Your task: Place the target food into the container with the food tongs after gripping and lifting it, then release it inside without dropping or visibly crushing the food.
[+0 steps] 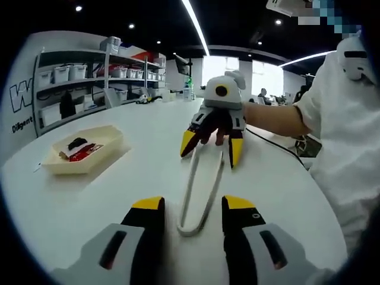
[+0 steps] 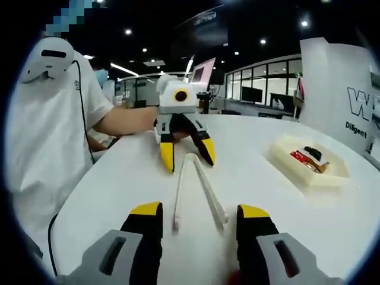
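Note:
White food tongs lie flat on the white table, hinge end between my left gripper's open jaws, their two arms spreading toward my right gripper. That gripper faces me, open, its yellow tips on either side of the arm ends. In the right gripper view the tongs run from the left gripper back to my right gripper, whose jaws stand wide beside the arm ends. Neither gripper is shut on them. A cream tray holds red and dark food packets, also seen as food packets in the tray.
A person in a white shirt stands at the table's edge, an arm reaching to the right gripper. Shelves with storage bins stand beyond the tray. A white wall panel rises behind the tray.

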Motion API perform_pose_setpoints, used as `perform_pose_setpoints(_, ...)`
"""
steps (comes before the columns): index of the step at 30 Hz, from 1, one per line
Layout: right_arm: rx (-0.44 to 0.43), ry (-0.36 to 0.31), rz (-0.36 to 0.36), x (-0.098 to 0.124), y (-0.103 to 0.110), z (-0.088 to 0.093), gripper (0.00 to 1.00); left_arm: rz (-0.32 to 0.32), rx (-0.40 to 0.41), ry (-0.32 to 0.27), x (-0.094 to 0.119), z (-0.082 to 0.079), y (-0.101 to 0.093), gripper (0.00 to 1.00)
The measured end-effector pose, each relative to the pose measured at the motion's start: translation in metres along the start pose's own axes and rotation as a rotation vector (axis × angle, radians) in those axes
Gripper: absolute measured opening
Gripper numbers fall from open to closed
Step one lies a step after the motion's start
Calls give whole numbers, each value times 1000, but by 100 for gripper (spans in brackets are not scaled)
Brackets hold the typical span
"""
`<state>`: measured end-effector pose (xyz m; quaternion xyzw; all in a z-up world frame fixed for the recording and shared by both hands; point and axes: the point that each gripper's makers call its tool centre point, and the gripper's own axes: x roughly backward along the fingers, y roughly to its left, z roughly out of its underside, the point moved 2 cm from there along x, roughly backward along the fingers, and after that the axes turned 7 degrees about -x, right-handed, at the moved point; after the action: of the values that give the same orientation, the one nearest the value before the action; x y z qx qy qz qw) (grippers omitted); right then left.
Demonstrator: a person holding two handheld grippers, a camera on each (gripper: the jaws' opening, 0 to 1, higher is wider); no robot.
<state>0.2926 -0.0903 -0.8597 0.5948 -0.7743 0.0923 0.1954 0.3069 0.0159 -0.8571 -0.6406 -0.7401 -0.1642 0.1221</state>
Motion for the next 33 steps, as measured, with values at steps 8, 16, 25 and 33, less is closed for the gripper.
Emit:
perform_pose_setpoints(8,6,4,16,2,1,-1,50,-32,-1,-3,5,-2,0,43)
perform_pose_setpoints(16,11,0,33,5,4,-4,53,-58,2,-5,11,-3,-4,43)
perform_pose_setpoints(25,8,-8,50,10,9,-2,54,-82,3,-10,15,-4,-9,43)
perform_pose_setpoints(33,1,-19,78,20,11,2,55,-110,10,-25,21,-3,-15,44)
